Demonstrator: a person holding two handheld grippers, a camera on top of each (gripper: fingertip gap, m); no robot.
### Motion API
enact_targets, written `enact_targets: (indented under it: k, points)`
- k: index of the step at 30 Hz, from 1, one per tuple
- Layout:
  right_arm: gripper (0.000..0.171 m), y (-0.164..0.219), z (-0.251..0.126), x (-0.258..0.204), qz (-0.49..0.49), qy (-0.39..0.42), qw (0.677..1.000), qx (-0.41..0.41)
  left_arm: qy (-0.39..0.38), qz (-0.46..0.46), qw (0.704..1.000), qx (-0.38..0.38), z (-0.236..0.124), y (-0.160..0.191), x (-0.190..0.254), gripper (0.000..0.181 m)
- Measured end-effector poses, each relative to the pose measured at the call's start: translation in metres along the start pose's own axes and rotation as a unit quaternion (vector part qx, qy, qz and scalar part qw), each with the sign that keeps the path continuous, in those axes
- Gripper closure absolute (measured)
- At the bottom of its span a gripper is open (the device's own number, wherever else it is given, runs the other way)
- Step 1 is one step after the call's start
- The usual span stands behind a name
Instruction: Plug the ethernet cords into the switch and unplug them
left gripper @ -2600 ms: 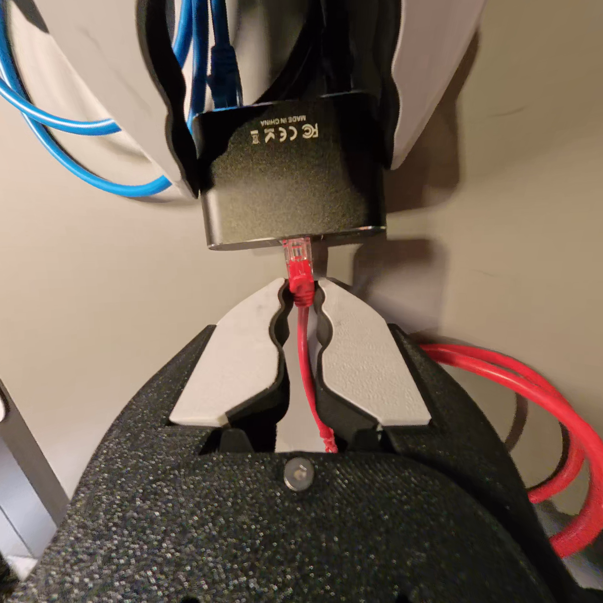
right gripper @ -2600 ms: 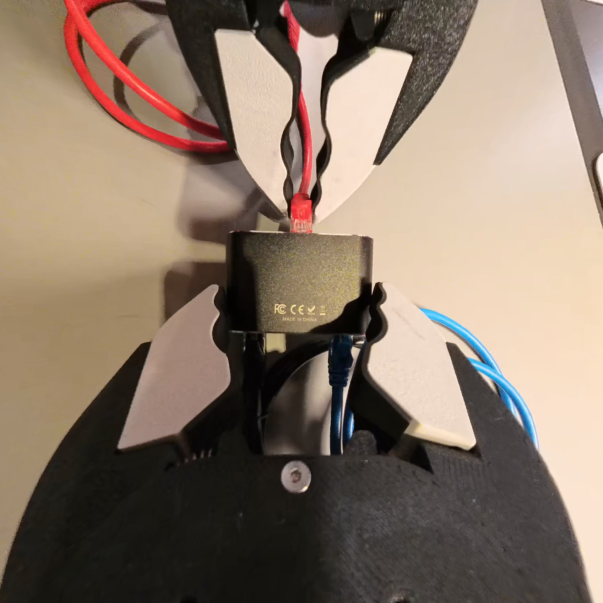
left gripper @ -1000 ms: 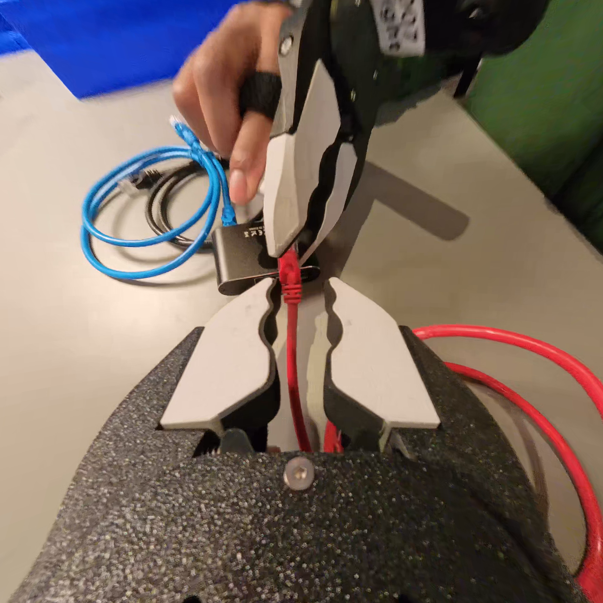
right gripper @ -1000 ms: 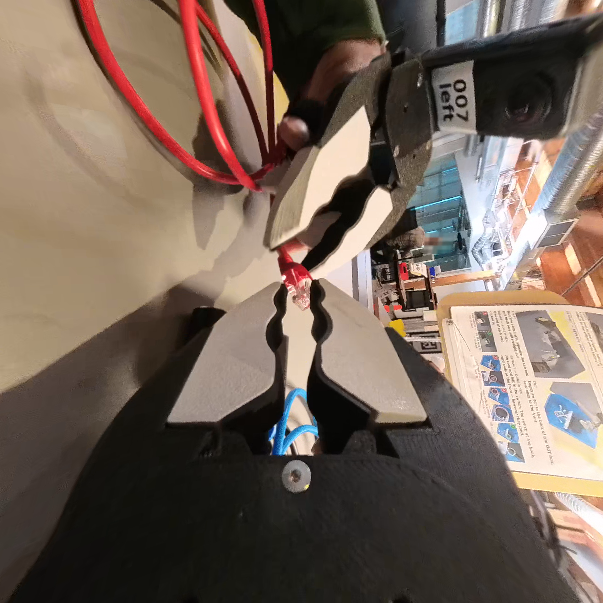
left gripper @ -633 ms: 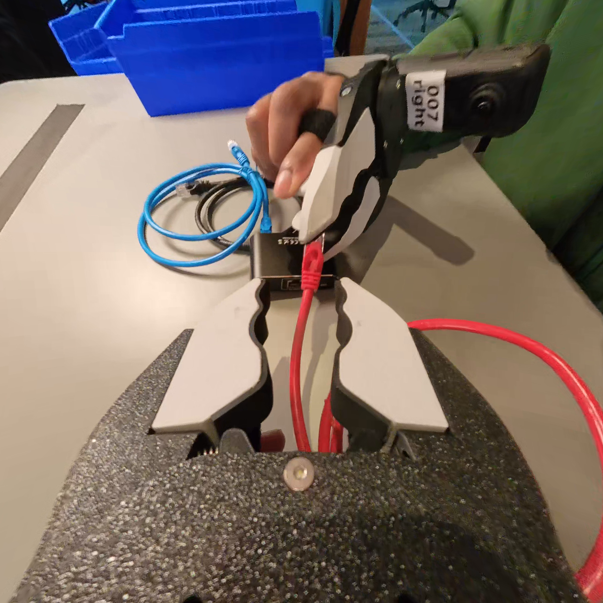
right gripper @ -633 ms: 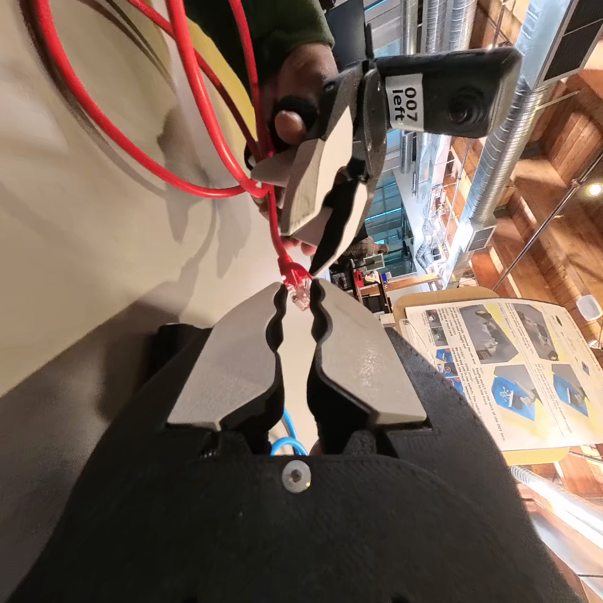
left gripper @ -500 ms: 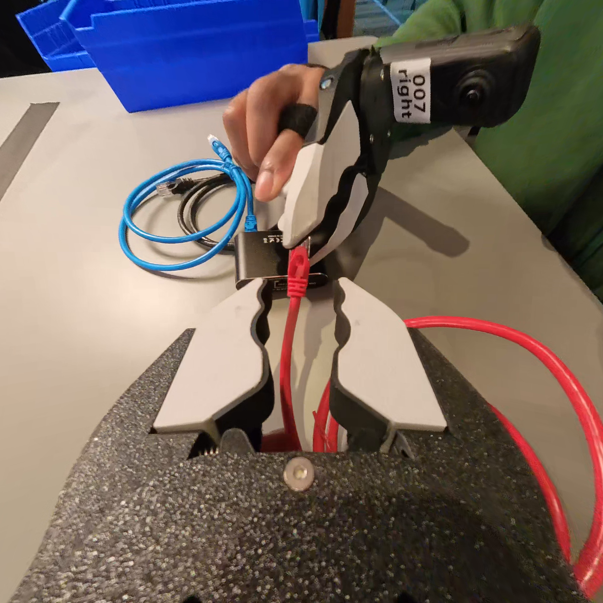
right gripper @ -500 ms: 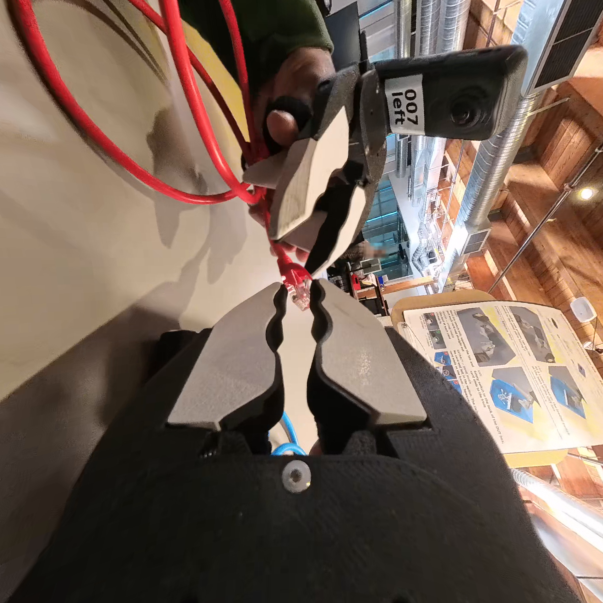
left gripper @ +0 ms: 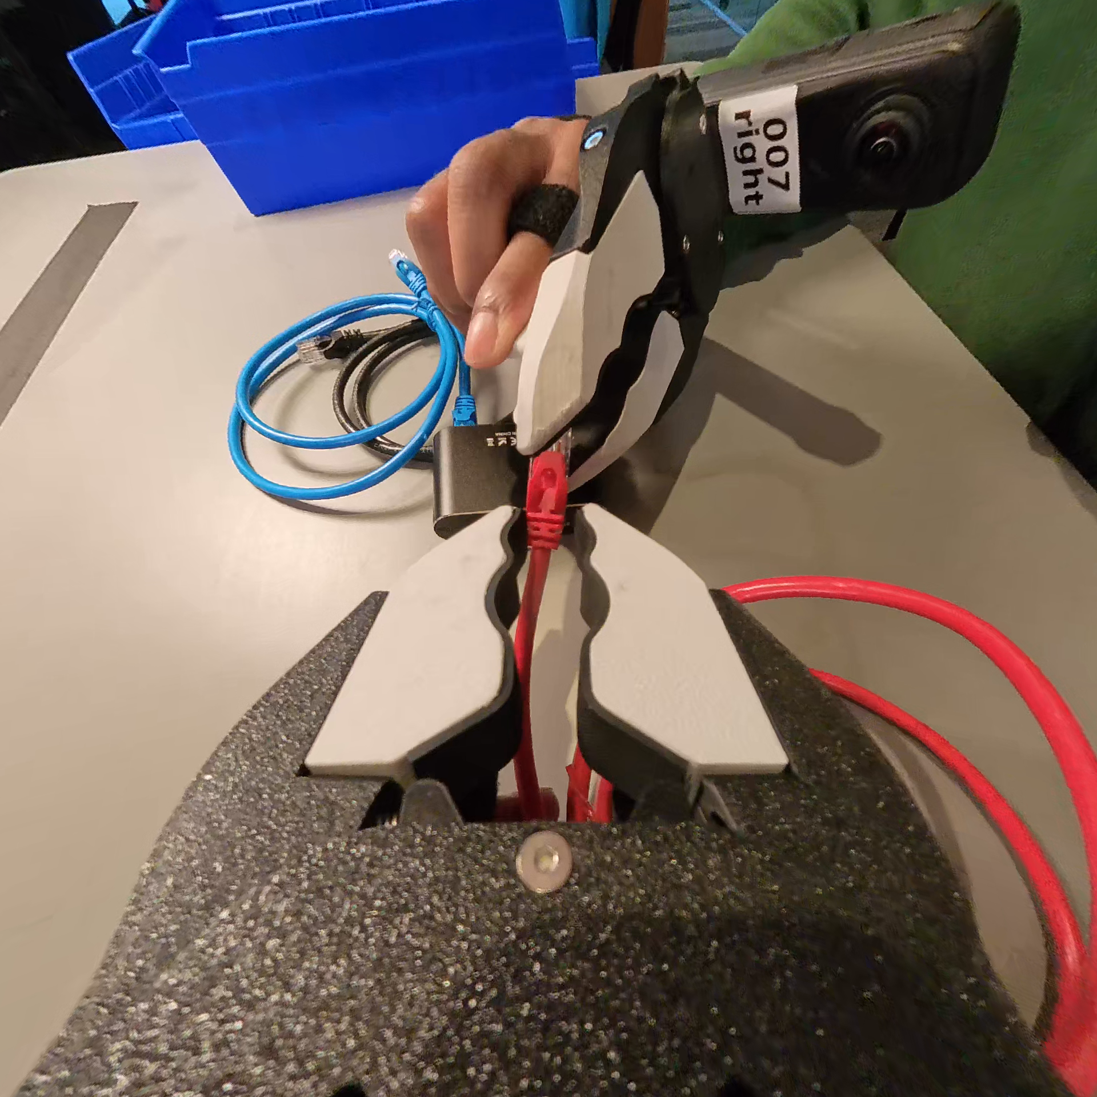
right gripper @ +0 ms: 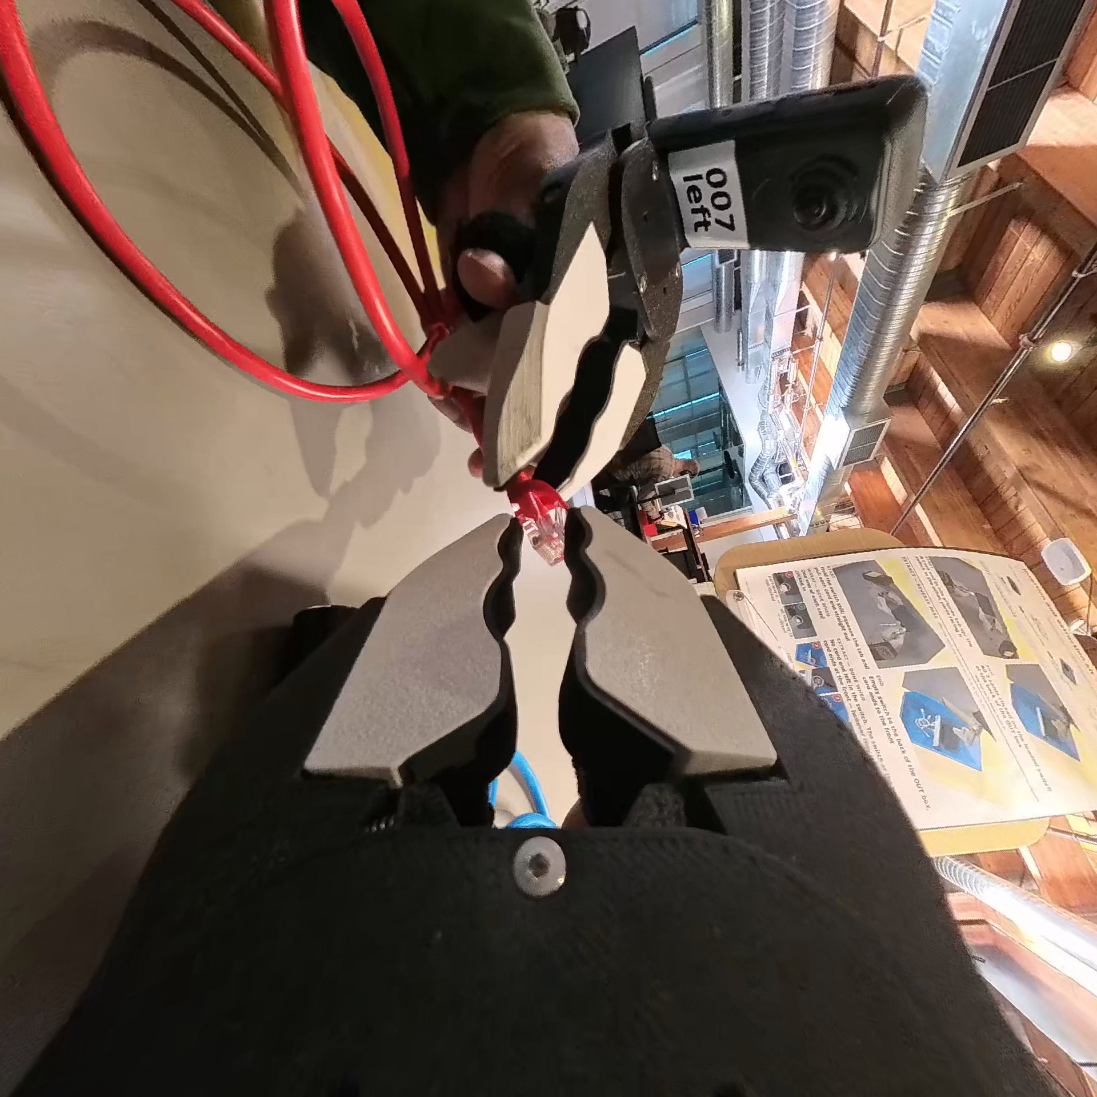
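Note:
The red ethernet cord (left gripper: 890,611) has its plug (left gripper: 543,492) in the air just above the black switch (left gripper: 475,481), which lies on the grey table (left gripper: 178,593). My right gripper (right gripper: 543,528) is shut on the plug's clear tip (right gripper: 546,540); it comes down from above in the left wrist view (left gripper: 552,445). My left gripper (left gripper: 549,522) is open, with its fingers close on either side of the plug's red boot and the cord running back between them. A blue cord (left gripper: 332,439) is plugged into the switch's far side.
A coiled black cord (left gripper: 368,409) lies with the blue one behind the switch. Blue bins (left gripper: 356,107) stand at the table's far edge. A person's hand (left gripper: 492,237) holds the right gripper. The red cord's loops (right gripper: 178,308) lie on the table. A picture board (right gripper: 890,682) stands beyond. The tips of both grippers are at nearly the same place. About 6 cm separates my left fingertips from the black switch (left gripper: 475,481).
The red plug came out of the switch, which now lies on the table. My right gripper let go of the switch and took the plug's tip. My left gripper opened, then narrowed around the boot.

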State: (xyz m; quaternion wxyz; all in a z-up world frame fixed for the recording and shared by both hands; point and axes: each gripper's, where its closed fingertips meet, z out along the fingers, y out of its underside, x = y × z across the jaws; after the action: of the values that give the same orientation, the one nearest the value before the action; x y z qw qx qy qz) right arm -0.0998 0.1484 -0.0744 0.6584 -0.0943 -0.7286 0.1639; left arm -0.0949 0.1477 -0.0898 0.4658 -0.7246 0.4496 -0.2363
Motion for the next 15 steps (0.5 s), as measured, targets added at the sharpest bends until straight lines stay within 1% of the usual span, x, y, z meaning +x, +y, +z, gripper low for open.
enact_targets:
  k: [1,5,7,9,12,13,15]
  points:
    - [0.157,0.000,0.000,-0.001,0.000,-0.001,1.000,0.001,-0.005,0.002,1.000,-0.001,0.000,0.001,-0.001,0.169]
    - [0.155,0.003,0.001,-0.001,0.015,-0.006,1.000,-0.008,-0.013,0.002,1.000,-0.018,0.001,0.003,-0.004,0.169]
    - [0.154,0.007,0.001,-0.003,0.050,-0.031,0.998,-0.018,-0.015,-0.015,0.999,-0.042,0.003,0.007,-0.006,0.169]
    - [0.153,0.011,-0.002,-0.008,0.112,-0.086,0.990,-0.027,-0.022,-0.027,0.996,-0.082,0.004,0.018,-0.008,0.169]
    - [0.136,0.021,-0.013,-0.008,0.228,-0.174,0.956,-0.053,-0.033,-0.038,0.988,-0.149,0.002,0.035,-0.010,0.169]
    - [0.127,0.026,-0.017,-0.008,0.269,-0.205,0.939,-0.066,-0.032,-0.046,0.985,-0.162,0.002,0.038,-0.010,0.169]
    - [0.110,0.039,-0.025,-0.017,0.347,-0.267,0.892,-0.108,-0.035,-0.056,0.978,-0.197,0.003,0.046,-0.009,0.169]
